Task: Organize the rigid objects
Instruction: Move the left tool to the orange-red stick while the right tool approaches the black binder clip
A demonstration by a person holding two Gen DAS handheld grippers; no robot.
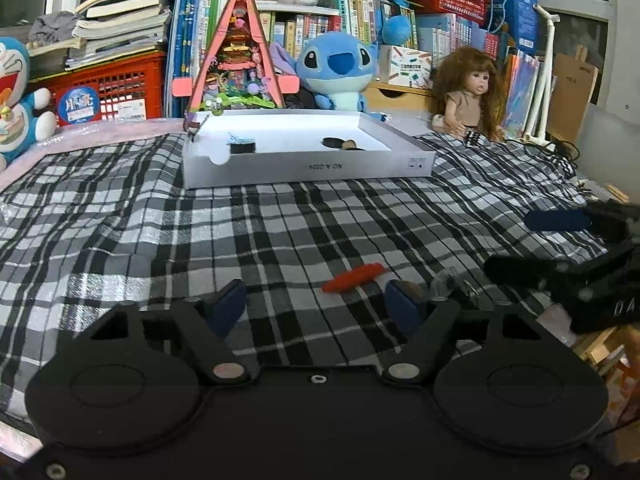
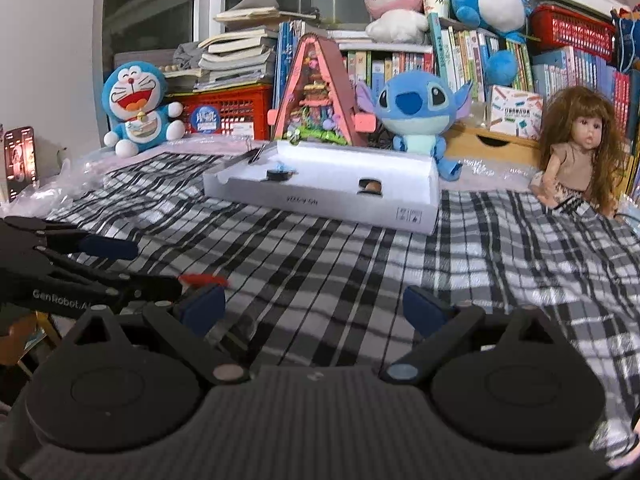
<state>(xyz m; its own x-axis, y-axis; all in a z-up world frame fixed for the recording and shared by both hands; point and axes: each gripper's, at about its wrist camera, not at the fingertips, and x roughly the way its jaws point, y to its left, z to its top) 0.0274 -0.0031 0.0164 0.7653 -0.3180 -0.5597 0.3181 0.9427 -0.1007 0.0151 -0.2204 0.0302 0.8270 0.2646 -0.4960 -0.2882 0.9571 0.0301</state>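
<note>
A red carrot-shaped stick [image 1: 353, 277] lies on the plaid cloth just ahead of my left gripper [image 1: 316, 307], which is open and empty. It also shows in the right wrist view [image 2: 204, 279], beside my left finger. A brown round object [image 1: 412, 290] and a clear glass item [image 1: 444, 285] lie by the left gripper's right finger. A white shallow box [image 1: 308, 168] [image 2: 320, 200] stands farther back and holds a black round piece [image 1: 243, 146] and a dark disc with a brown nut-like piece [image 1: 345, 144]. My right gripper [image 2: 314, 309] is open and empty over the cloth.
Behind the box stand a pink triangular toy house [image 1: 240, 60], a blue Stitch plush [image 1: 340, 68], a doll [image 1: 468, 92], a Doraemon plush [image 2: 136, 108], red crates [image 1: 108, 88] and book shelves. A phone [image 2: 18, 160] stands at the far left. Each gripper shows in the other's view.
</note>
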